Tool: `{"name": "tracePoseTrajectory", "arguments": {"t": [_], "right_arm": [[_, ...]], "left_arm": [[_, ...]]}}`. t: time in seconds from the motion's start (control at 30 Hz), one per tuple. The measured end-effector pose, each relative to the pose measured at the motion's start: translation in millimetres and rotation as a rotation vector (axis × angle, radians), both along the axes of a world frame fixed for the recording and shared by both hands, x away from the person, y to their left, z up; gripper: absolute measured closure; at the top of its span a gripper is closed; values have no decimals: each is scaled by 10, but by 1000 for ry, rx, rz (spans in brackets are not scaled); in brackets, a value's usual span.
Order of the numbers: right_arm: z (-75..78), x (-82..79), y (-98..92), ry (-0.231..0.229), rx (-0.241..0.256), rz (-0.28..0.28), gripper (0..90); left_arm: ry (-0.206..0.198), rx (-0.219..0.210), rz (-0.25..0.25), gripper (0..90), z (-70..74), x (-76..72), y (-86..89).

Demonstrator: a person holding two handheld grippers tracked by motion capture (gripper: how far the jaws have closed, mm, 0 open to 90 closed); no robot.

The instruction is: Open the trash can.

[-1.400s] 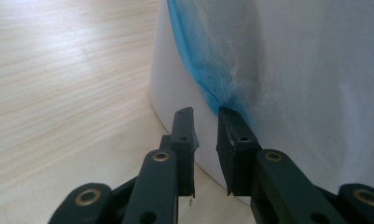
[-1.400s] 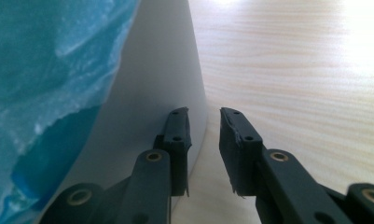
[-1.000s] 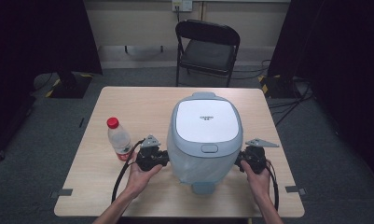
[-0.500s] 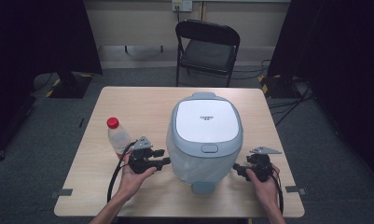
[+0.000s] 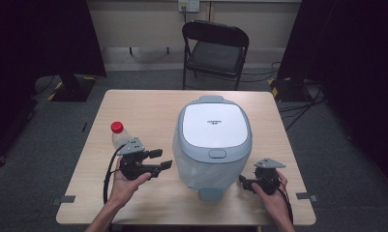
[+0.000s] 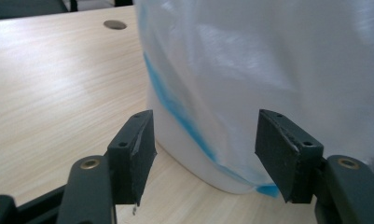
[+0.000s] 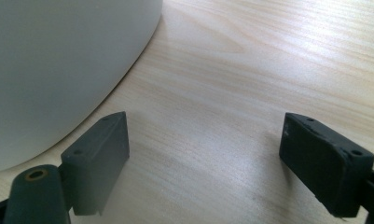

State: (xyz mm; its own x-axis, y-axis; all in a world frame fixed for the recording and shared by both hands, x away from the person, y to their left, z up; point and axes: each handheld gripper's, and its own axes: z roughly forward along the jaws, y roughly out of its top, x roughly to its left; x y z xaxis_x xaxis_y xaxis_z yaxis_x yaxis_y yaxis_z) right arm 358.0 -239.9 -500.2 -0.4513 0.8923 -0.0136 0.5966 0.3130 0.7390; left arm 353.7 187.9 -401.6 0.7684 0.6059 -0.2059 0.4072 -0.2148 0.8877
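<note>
A large grey-blue bin [image 5: 213, 145] with a white lid stands in the middle of the wooden table [image 5: 148, 111], its pedal facing the near edge. My left gripper [image 5: 161, 159] is open just left of the bin, jaws pointing at its side. In the left gripper view the jaws [image 6: 205, 154] frame the bin's white wall [image 6: 268, 56] with a blue streak, without touching it. My right gripper [image 5: 243, 182] is open near the bin's front right, low over the table. In the right gripper view the bin wall [image 7: 58, 60] curves past the left of the right gripper [image 7: 205, 154].
A clear bottle with a red cap [image 5: 117, 133] stands just behind my left gripper. A black folding chair [image 5: 215, 48] stands beyond the far table edge. A round hole [image 6: 114, 24] is set in the tabletop. Bare wood lies right of the bin [image 7: 268, 56].
Both grippers have drawn away from the bin's sides. The left one moved left, the right one came back toward the near table edge. The bin and the bottle stayed put.
</note>
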Motion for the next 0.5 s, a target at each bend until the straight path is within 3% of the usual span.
{"name": "tracePoseTrajectory", "arguments": {"t": [0.1,0.2,0.33,0.47,0.5], "right_arm": [[0,0,7,-1,0,-7,148],[0,0,7,-1,0,-8,147],[-1,0,29,0,-1,-26,142],[-1,2,26,-5,-5,-27,142],[-1,1,28,-3,-3,-27,141]], "left_arm": [[-21,-22,-34,373,134,-19,48],[-33,-34,-61,425,222,-26,62],[-65,-94,-82,439,480,-81,145],[-95,-105,-101,494,604,-109,170],[-111,-107,-127,511,675,-100,154]]}}
